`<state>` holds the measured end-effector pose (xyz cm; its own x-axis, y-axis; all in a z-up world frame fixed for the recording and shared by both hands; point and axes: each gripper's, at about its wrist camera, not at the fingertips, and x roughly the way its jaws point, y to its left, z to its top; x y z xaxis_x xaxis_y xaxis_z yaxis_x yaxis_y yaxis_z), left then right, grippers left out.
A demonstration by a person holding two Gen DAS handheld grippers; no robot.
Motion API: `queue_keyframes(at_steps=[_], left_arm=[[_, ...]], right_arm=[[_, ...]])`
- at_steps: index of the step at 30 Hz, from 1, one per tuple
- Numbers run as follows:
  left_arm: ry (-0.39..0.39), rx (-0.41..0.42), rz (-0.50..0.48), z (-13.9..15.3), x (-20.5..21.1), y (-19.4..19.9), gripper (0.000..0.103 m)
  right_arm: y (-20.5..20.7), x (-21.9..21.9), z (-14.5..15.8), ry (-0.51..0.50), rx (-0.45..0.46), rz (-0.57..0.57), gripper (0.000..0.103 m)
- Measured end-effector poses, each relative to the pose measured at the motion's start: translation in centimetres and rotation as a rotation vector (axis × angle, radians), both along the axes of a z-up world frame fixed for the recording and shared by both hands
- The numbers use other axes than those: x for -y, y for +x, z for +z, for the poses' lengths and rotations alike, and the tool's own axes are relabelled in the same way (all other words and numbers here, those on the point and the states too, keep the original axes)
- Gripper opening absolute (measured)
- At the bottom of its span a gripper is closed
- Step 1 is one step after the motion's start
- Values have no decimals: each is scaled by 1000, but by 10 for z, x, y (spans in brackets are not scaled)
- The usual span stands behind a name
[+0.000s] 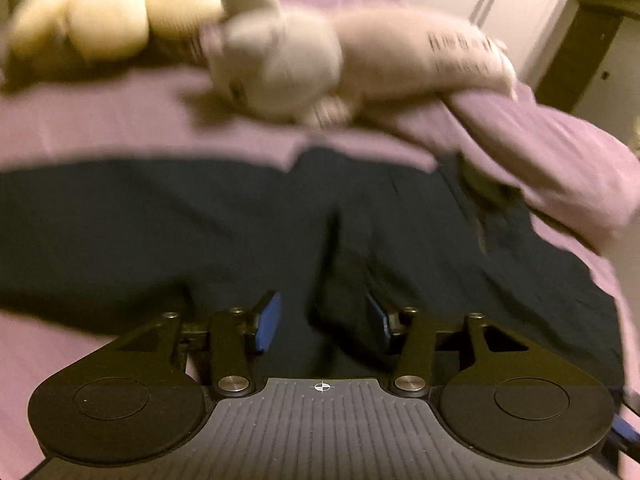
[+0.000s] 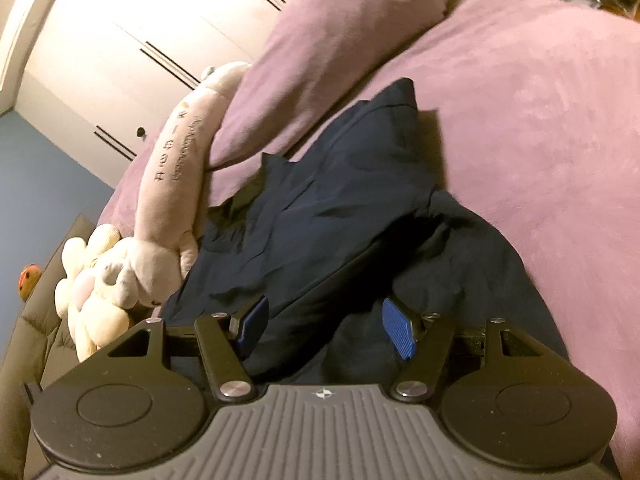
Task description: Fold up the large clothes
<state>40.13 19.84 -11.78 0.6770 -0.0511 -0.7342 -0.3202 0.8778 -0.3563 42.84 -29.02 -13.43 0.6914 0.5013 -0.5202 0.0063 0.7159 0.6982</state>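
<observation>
- Left wrist view: left gripper [image 1: 322,322] angled down over the purple bedspread [image 1: 120,120]; jaws parted, pads clear of cloth; dark navy garment [image 1: 200,220] spread beneath and beyond them.
- Right wrist view: right gripper [image 2: 324,330] tilted down; jaws wide apart, gripping nothing; bunched garment [image 2: 340,200] lies between and ahead; grey plush toy [image 2: 168,200] far left.

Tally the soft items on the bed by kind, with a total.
Dark navy garment: 1
Plush toys: 2, one cream, one long grey-pink
Purple pillow: 1
Total: 4
</observation>
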Motion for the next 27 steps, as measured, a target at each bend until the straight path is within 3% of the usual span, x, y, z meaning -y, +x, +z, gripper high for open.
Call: queue_keyframes(at_steps=[3, 6, 8, 9, 10, 13, 17, 20, 22, 24, 27], left_arm=[[-75, -26, -42, -13, 7, 7, 58], [-120, -58, -17, -24, 12, 25, 57], [-161, -78, 26, -30, 11, 39, 45], [-174, -74, 39, -33, 10, 46, 27], [-172, -65, 34, -32, 12, 51, 25], [-52, 0, 19, -12, 22, 54, 20], [184, 170, 27, 25, 36, 49, 20], [297, 186, 4, 31, 46, 53, 22], [320, 161, -23, 25, 53, 57, 23], [315, 129, -34, 15, 57, 58, 23], [256, 88, -41, -2, 59, 58, 24]], right_arm=[[8, 1, -8, 29, -20, -13, 65], [12, 2, -15, 65, -32, -25, 65], [14, 4, -19, 84, -36, -30, 65], [15, 4, -19, 85, -36, -31, 64], [16, 4, -20, 82, -33, -30, 64], [21, 4, -19, 74, -24, -34, 63], [28, 7, -24, 128, -28, -65, 54], [31, 8, -26, 150, -29, -107, 46], [32, 10, -28, 142, -31, -148, 26], [35, 10, -28, 69, -45, -165, 15], [37, 3, -18, -109, -2, -154, 12]])
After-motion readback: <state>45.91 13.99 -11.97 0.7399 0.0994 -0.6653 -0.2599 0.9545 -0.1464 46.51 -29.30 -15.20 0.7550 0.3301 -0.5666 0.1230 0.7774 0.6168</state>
